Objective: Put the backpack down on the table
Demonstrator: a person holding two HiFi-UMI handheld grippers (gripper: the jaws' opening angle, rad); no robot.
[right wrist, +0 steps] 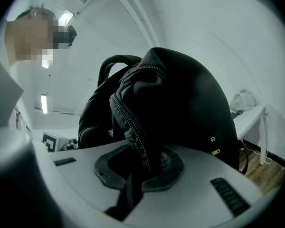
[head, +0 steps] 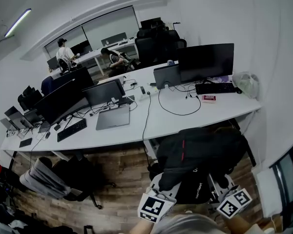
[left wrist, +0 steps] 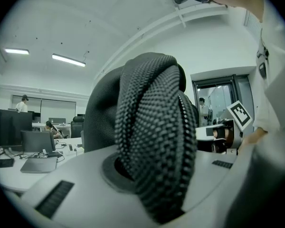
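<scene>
Item one, black backpack [head: 200, 152]: I have it carried between both grippers, off the tabletop. It hangs just in front of the near edge toward the right end, above the wood floor [head: 122, 179]. Left gripper [left wrist: 145, 175]: jaws pinched tight on a padded mesh shoulder strap [left wrist: 152, 127], which bunches up thickly between them. Right gripper [right wrist: 140, 167]: jaws clamped on the bag's zipper edge [right wrist: 130, 122], with the dark body of the bag bulging beyond. Item two, long white table [head: 185, 118], carrying the following. A dark monitor [head: 206, 61] stands toward the far right. A black keyboard [head: 216, 87] lies in front of it. A small red box [head: 208, 98] sits just beside the keyboard on its near side. A closed grey laptop [head: 113, 117] lies by the near edge around the middle. A crumpled plastic bag [head: 246, 84] sits at the right end. Item three, an office chair [head: 49, 177] draped in grey cloth, on the floor well to the left of the bag.
</scene>
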